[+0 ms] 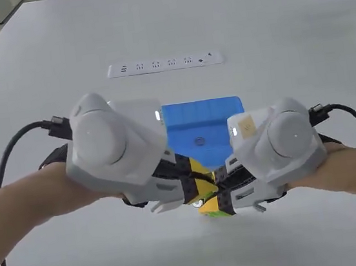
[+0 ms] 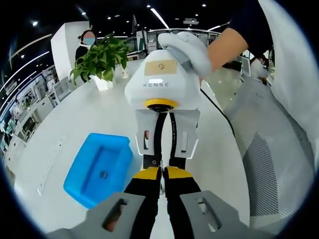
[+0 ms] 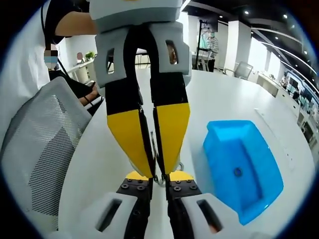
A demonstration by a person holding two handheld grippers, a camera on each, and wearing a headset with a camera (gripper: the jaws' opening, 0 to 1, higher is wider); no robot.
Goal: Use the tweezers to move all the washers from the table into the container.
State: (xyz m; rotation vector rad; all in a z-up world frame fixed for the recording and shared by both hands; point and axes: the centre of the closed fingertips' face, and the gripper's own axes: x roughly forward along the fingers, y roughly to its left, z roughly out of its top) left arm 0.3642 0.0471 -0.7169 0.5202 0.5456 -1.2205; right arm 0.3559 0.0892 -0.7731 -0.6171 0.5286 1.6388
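Note:
My two grippers meet tip to tip just above the white table, in front of the blue container [image 1: 202, 118]. Between the yellow fingers of the left gripper [image 3: 158, 172] runs a thin metal strip, the tweezers [image 3: 153, 144]. The left gripper [image 1: 196, 181] is shut on them. The right gripper [image 3: 159, 178] has its jaws closed narrowly on the tweezers' end. One washer [image 1: 199, 141] lies inside the container [image 2: 99, 167]; it is also seen as the washer [image 3: 238, 172]. The grippers hide the table under them.
A white power strip [image 1: 165, 64] lies beyond the container. A potted plant [image 2: 102, 57] stands at the table's far corner. A grey mesh chair [image 3: 45, 144] sits at the table's near side. People stand in the background.

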